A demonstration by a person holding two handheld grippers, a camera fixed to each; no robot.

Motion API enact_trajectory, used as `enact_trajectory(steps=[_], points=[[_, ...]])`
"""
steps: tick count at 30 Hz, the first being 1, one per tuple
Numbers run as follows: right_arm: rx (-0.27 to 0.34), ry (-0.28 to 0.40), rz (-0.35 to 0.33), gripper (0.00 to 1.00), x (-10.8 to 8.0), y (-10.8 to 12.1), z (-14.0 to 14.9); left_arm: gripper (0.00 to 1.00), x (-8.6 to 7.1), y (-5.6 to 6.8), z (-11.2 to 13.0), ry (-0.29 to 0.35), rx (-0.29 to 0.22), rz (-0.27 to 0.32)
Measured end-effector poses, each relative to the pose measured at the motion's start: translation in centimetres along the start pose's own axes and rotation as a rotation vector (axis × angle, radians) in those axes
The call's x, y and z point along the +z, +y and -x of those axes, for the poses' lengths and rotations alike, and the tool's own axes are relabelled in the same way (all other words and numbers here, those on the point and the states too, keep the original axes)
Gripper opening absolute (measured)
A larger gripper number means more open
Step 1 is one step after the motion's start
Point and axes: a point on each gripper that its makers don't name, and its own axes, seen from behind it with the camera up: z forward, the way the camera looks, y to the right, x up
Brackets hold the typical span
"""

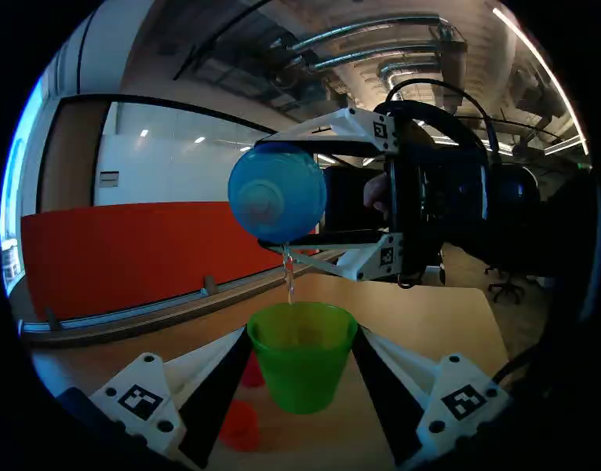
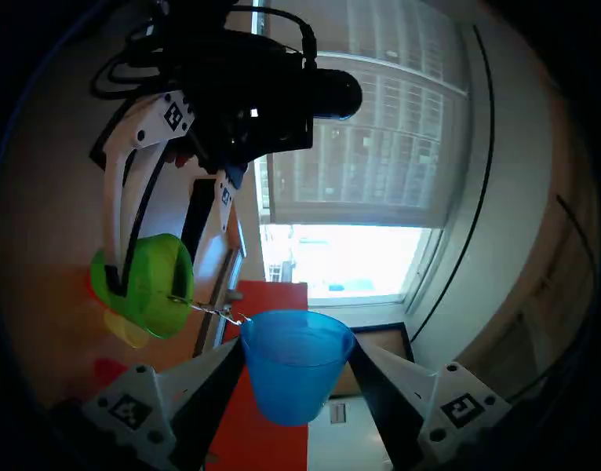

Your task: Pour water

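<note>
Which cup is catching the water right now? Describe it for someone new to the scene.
Start at the wooden table. There the left tongs hold an upright green cup. Unlike the tipped blue cup overhead, it catches the thin stream.

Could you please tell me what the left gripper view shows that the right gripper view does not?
Left gripper view: ceiling pipes and an office chair. Right gripper view: a bright window under lowered blinds. Both: the tipped blue cup in the right gripper, a thin water stream falling into the green cup in the left gripper, and the orange partition.
</note>
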Motion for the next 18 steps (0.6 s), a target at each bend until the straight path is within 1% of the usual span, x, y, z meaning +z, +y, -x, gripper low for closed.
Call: enact_trajectory(steps=[14, 18], points=[[-0.041, 0.008, -0.001, 0.93, -0.23, -0.05, -0.7, 0.88, 0.21, -0.47, -0.17, 0.004, -0.004, -0.006], [-0.036, 0.008, -0.004, 0.93, -0.2, -0.21, -0.87, 0.88, 0.23, -0.51, -0.19, 0.004, -0.004, -0.007]])
